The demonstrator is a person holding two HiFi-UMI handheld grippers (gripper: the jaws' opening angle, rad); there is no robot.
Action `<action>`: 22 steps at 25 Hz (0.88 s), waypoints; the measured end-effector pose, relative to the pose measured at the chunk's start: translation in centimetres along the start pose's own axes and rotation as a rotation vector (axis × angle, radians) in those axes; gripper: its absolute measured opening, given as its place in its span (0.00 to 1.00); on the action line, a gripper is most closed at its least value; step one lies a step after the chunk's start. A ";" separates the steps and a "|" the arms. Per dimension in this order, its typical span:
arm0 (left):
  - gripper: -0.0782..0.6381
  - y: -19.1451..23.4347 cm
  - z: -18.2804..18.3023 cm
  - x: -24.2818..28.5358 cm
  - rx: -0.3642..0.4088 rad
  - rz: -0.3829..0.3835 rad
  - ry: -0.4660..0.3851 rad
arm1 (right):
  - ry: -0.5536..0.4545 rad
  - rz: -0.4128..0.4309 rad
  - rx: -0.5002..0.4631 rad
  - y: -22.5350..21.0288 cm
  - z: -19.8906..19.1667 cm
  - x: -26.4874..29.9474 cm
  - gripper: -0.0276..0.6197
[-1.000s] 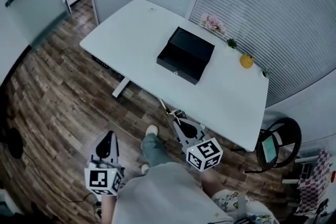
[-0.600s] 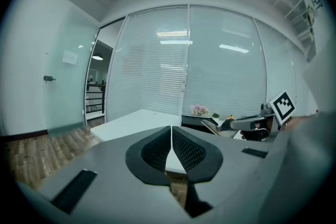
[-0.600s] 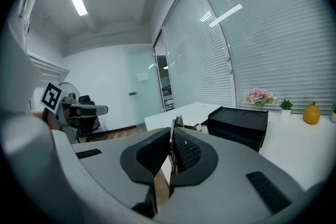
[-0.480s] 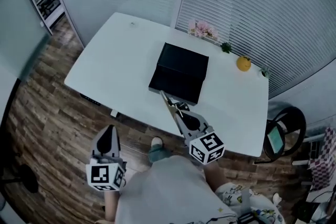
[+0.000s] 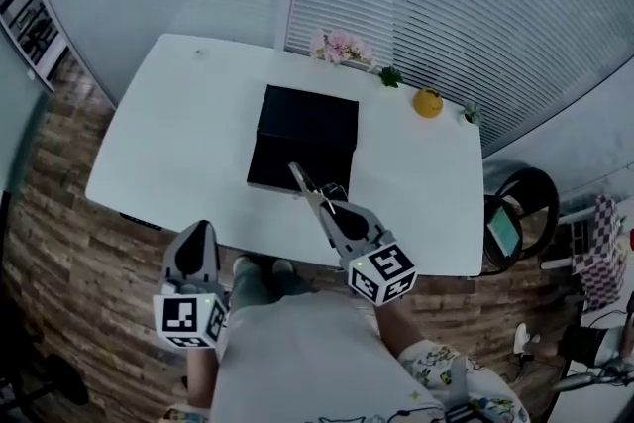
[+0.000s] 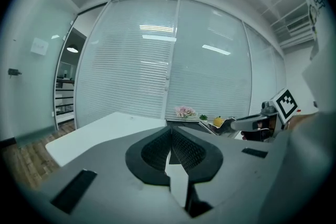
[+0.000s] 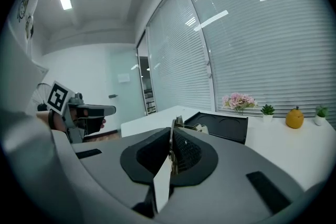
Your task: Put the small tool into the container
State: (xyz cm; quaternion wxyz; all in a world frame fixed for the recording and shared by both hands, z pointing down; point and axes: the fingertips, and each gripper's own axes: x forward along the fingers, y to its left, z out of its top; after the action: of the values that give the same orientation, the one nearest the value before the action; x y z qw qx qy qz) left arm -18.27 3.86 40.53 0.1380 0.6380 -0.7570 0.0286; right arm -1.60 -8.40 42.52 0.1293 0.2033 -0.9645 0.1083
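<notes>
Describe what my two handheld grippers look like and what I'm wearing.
Both the left gripper and right gripper have smooth grey tapering bodies with black ribbed jaw pads. Each carries a white cube with black square markers. You wear a pale grey top.

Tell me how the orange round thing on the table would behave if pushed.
The orange round thing looks ball-shaped, so it would probably roll across the smooth white table. It seems small, so likely light to lift.
</notes>
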 end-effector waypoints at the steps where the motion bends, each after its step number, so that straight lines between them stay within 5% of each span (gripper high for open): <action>1: 0.12 -0.1 0.1 0.7 0.009 -0.027 0.006 | 0.004 -0.016 0.008 -0.2 -0.1 -0.1 0.05; 13: 0.12 -1.8 1.8 6.7 0.105 -0.307 0.055 | -0.009 -0.223 0.094 -1.7 -0.1 -0.8 0.05; 22: 0.12 -2.8 1.9 9.4 0.130 -0.410 0.071 | 0.017 -0.304 0.117 -3.1 -0.8 -1.0 0.05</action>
State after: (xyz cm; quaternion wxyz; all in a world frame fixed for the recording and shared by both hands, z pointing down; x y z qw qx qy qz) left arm -17.25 -6.06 40.60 0.1260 0.7847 -0.6027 0.0713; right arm 0.74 -10.66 43.45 0.1405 0.3529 -0.9136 0.1450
